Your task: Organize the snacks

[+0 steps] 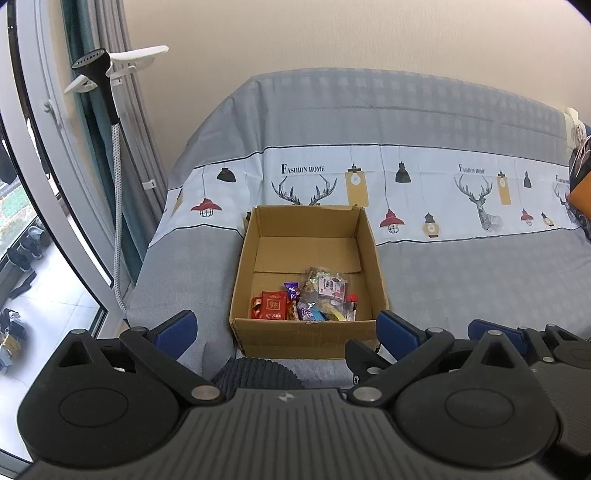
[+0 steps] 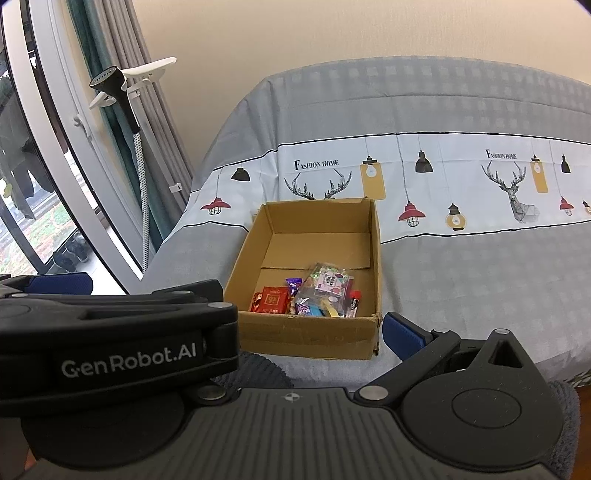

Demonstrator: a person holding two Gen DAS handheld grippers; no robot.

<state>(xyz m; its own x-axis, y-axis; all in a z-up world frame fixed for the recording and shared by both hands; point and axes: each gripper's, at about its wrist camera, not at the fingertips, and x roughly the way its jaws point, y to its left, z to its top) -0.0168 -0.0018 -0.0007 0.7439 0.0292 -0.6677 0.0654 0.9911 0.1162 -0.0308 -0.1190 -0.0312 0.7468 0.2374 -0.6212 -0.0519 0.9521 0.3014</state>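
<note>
An open cardboard box [image 1: 310, 334] [image 2: 306, 334] sits on a grey cloth with deer and lamp prints [image 1: 461, 280] [image 2: 480, 277]. Several snacks lie in its near half: a red packet [image 1: 271, 304] [image 2: 271, 299], a purple candy [image 1: 291, 290] and a clear bag with a pink label [image 1: 327, 288] [image 2: 328, 282]. My left gripper [image 1: 286, 332] hangs open just in front of the box, holding nothing. My right gripper [image 2: 291, 332] is beside it, also open and empty. In the right wrist view the left gripper's body [image 2: 110, 343] hides the right gripper's left finger.
A garment steamer [image 1: 99, 74] on a pole stands at the left by the curtain [image 1: 110, 33] and a large window [image 1: 33, 129]. A dark ribbed cushion [image 1: 255, 373] lies just below the box. An orange and black item [image 1: 580, 192] sits at the far right edge.
</note>
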